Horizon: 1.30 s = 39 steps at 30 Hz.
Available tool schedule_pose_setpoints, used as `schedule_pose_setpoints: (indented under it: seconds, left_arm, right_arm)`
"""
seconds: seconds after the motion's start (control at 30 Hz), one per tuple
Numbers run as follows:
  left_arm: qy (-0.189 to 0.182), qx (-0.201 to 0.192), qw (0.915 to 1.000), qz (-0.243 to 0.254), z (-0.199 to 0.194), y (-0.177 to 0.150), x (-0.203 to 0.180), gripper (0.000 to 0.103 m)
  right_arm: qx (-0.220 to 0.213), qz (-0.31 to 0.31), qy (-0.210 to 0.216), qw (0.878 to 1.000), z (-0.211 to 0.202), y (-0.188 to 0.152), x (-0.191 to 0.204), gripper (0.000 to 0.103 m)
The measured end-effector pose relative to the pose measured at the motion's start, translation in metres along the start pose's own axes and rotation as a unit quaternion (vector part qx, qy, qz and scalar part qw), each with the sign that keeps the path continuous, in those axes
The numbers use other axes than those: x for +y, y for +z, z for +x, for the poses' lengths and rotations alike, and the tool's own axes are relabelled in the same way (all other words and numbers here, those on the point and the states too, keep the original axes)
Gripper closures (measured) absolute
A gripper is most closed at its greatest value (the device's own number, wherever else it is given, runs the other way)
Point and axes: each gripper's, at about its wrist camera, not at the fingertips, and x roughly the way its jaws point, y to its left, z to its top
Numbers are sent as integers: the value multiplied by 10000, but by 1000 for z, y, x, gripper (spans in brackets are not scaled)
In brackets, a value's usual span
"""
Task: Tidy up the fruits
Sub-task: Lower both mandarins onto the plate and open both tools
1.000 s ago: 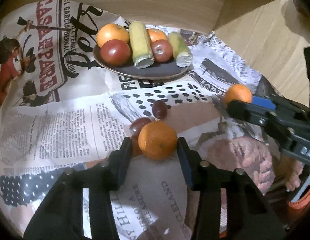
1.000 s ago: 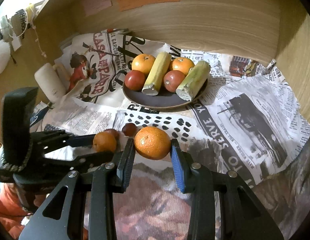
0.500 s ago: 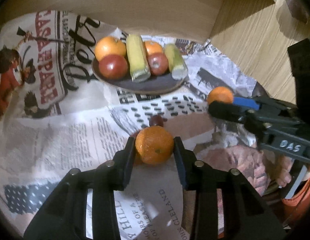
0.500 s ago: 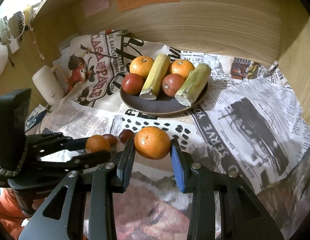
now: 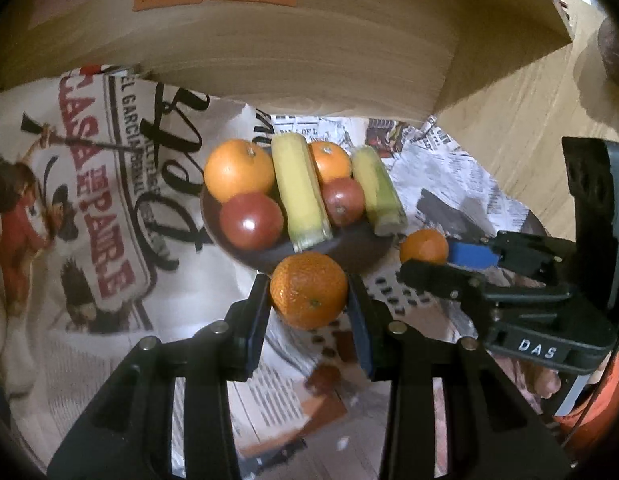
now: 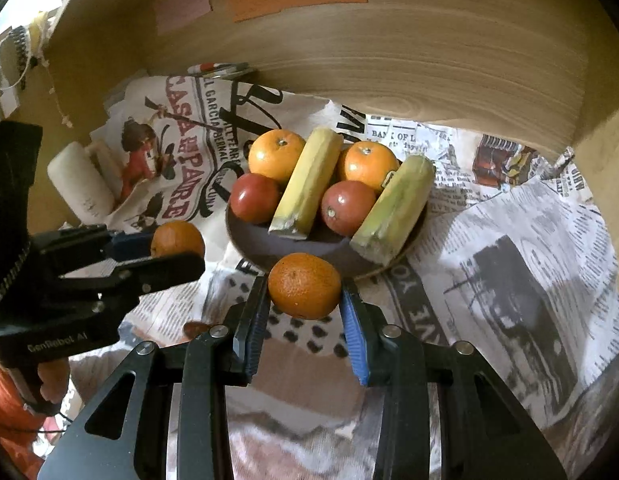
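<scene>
My left gripper (image 5: 309, 304) is shut on an orange (image 5: 308, 290) and holds it in the air just in front of the dark plate (image 5: 349, 250). My right gripper (image 6: 303, 300) is shut on another orange (image 6: 304, 285), also lifted near the plate's (image 6: 253, 240) front rim. The plate carries two oranges, two red apples and two yellow-green sugarcane pieces. Each gripper shows in the other's view: the right one (image 5: 425, 258) at the right, the left one (image 6: 177, 248) at the left. A small dark red fruit (image 5: 324, 376) lies on the newspaper below.
Newspaper (image 6: 509, 240) covers the table. A wooden back wall (image 6: 389, 60) with sticky notes stands right behind the plate, with a wooden side wall (image 5: 509, 120) at the right. A white roll (image 6: 81, 184) lies at the left edge.
Both grippers have risen and moved forward to the plate with their oranges. The dark red fruits on the newspaper have dropped behind and below them.
</scene>
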Motion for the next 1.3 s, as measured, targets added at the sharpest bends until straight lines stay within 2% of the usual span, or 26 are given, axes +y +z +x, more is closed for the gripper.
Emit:
schedule_pose_setpoints:
  seconds: [0.37,0.67,0.9,1.1,1.23,1.3]
  left_arm:
    - [-99,281,9995,-70,39,15,16,65]
    - [-117,390,9991,-63,52,15,16,65]
    - [-97,326,9994,-34,43,13,16,64]
    - [19,173,9998,18,19,3,18,63]
    - [33,194,9998,-19,7,-7,23,62]
    - [46,212,9998,-35,1,-15,25,61]
  right_arm:
    - [385,31,-13,9993,36,11,-9,70]
    - [485,-8,-19,9988,51,14,-9,70]
    - [480,-33,-32,9988,45,13,-7,68]
    - [342,-144,33,9993,28,10,3,67]
    - [343,-230,136,9991,21,1,14,60]
    - [404,-256,198,9987,22,-5,20,60]
